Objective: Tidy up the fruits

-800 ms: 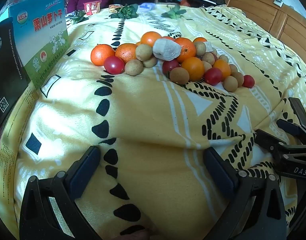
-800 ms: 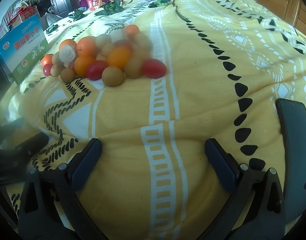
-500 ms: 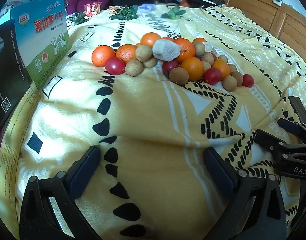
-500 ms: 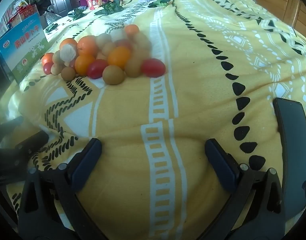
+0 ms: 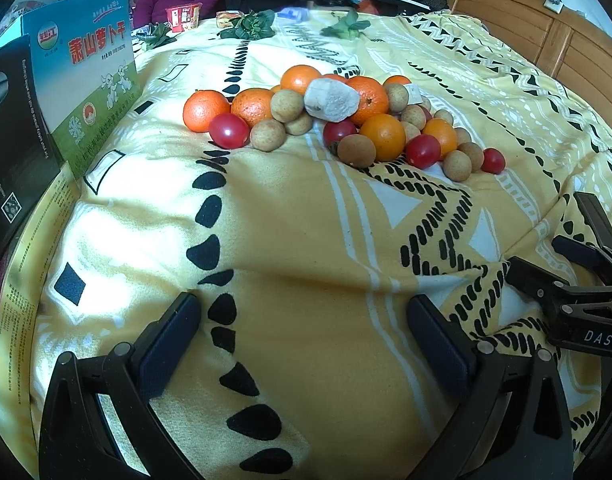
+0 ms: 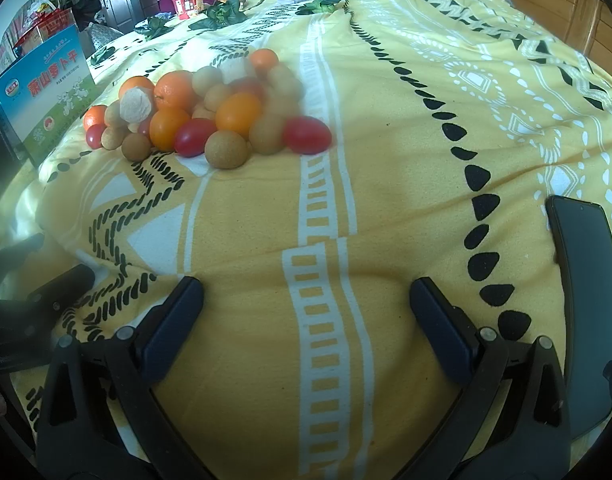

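Clearly the main hazard is the heap itself: the fruits (image 5: 337,116) lie piled on a soft yellow blanket (image 5: 306,240), oranges, red tomatoes and small brown round fruits touching one another, with a pale cut chunk (image 5: 331,100) resting on top, so nudging any one could send its neighbours rolling down the slope of the cloth. Both claws are spread wide and hold nothing; the left gripper (image 5: 302,332) and the right gripper (image 6: 306,316) hover low over bare blanket, well short of the pile. A dark phone (image 6: 585,300) lies just right of the right gripper and could be knocked by a sideways swing. Compared with the earlier frames little differs: the pile is undisturbed, and both grippers have kept their wide spread with only a slight drift in view
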`<state>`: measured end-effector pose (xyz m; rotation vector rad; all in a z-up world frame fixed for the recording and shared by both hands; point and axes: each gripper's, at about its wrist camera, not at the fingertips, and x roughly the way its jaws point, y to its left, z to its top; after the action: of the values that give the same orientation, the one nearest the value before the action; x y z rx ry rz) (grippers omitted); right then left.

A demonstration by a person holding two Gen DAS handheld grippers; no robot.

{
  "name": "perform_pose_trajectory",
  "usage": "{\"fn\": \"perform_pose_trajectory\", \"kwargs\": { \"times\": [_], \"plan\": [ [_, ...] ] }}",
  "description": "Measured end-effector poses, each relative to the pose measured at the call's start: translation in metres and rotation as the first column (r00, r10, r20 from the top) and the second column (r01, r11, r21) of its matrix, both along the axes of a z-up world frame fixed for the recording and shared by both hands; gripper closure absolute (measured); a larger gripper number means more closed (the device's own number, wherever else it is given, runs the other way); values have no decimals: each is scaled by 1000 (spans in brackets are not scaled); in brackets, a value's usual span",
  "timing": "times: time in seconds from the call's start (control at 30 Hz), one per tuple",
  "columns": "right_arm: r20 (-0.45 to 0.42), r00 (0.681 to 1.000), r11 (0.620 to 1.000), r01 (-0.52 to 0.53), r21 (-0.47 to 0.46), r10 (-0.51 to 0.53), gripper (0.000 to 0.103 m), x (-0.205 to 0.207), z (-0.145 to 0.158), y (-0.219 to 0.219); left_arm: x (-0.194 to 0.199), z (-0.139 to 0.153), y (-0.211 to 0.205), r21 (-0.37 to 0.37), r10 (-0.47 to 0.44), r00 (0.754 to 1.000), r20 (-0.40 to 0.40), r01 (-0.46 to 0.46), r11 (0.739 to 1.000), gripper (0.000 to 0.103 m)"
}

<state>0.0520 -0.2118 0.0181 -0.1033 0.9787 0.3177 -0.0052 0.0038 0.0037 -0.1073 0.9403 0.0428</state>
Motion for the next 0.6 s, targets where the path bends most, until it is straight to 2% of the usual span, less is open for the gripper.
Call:
{"fn": "perform_pose_trajectory", "kwargs": {
  "times": [0.6],
  "plan": [
    [1,1000,1000,1,0,-1,0,0,0,0,2,-1,-1,-10,-2,1000,1,2,1000,0]
  ]
}}
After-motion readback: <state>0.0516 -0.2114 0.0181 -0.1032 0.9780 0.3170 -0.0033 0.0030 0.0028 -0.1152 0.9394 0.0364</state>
